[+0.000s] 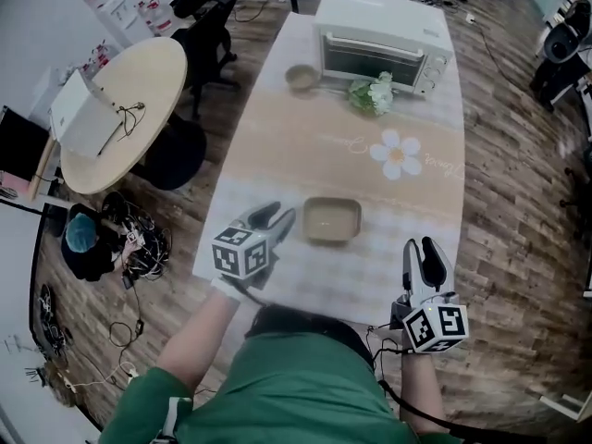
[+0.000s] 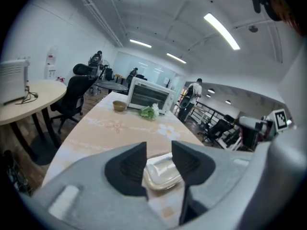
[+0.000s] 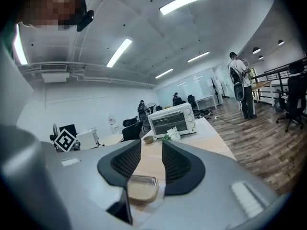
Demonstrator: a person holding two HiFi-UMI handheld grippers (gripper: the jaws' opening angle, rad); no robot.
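A shallow beige rectangular tray (image 1: pixel 331 218) lies empty on the long cloth-covered table (image 1: pixel 277 137). My left gripper (image 1: pixel 277 216) hovers just left of the tray and points at it, open, nothing between its fingers. In the left gripper view the tray (image 2: pixel 160 174) shows through the gap of the left gripper (image 2: pixel 159 147). My right gripper (image 1: pixel 419 248) sits at the table's near right edge, also open and empty. In its own view the right gripper (image 3: pixel 151 145) frames the tray (image 3: pixel 141 188) low and a little left.
At the table's far end stand a white toaster oven (image 1: pixel 379 49), a small bowl (image 1: pixel 302 77) and a leafy green bunch (image 1: pixel 372 93). To the left are a round wooden table (image 1: pixel 139 91), black chairs (image 1: pixel 208 35) and floor cables (image 1: pixel 129 248). A person (image 3: pixel 237 80) stands far right.
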